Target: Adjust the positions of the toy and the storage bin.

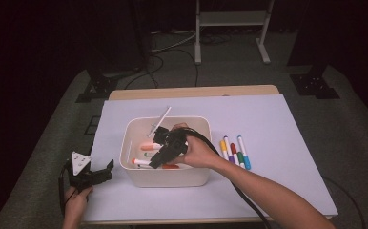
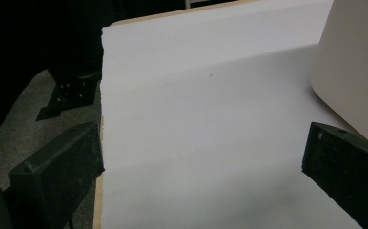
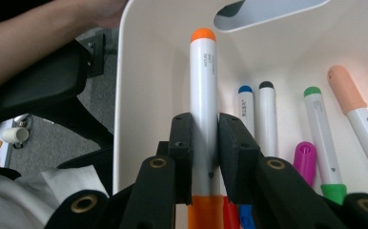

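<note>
Right tongs (image 3: 204, 143): clamped on an orange-capped marker (image 3: 203, 86), inside the white bin (image 1: 165, 179) at mid-surface. Left tongs (image 2: 201, 167): jaws wide apart, holding nothing, over the white sheet (image 2: 196, 95) beside the bin. Four markers (image 1: 234, 151) lie right of the bin.

A bin (image 1: 165, 177) sits mid-table on the sheet (image 1: 277, 119) with markers (image 3: 272, 119) inside, loose markers (image 1: 234, 151) lying just right of it, the left gripper (image 1: 94, 175) resting off its left.
</note>
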`<action>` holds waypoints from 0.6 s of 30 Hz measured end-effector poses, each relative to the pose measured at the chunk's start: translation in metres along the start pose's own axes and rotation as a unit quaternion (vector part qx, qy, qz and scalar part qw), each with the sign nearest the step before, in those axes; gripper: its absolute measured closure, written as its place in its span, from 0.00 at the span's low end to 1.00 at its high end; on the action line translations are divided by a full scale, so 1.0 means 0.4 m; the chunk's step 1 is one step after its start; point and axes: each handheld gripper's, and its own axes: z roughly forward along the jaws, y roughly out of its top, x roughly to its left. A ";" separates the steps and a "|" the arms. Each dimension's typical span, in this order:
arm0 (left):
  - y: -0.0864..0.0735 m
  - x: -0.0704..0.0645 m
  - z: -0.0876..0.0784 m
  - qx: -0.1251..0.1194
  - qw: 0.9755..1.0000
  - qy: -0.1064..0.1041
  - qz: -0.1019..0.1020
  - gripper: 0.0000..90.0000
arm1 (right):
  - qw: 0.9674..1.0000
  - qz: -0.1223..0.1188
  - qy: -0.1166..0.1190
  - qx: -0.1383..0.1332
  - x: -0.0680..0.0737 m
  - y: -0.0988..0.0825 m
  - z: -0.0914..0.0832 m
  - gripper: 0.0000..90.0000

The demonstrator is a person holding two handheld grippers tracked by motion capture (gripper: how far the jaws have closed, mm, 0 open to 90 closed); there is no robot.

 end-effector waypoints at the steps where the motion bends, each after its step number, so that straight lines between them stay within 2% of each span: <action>1: 0.000 0.000 0.000 0.000 1.000 0.000 0.000 0.00 | 1.000 0.001 0.000 0.004 0.000 0.000 0.004 0.84; 8: 0.000 0.001 0.000 0.000 1.000 0.000 0.001 0.00 | 1.000 -0.003 -0.005 0.026 -0.003 0.001 0.027 0.83; 10: 0.000 0.001 0.000 0.000 1.000 -0.001 0.000 0.00 | 0.999 -0.005 -0.006 0.034 -0.003 0.002 0.033 0.77; 11: 0.000 0.001 0.000 0.000 1.000 -0.001 0.000 0.00 | 0.999 -0.008 -0.017 0.034 0.000 0.002 0.032 0.75; 14: 0.000 0.001 0.000 -0.001 1.000 -0.001 0.000 0.00 | 0.999 -0.004 -0.023 0.030 0.003 0.001 0.019 0.72; 18: 0.000 0.001 0.000 -0.001 1.000 -0.001 -0.001 0.00 | 1.000 -0.005 -0.029 0.010 0.009 -0.008 -0.027 0.68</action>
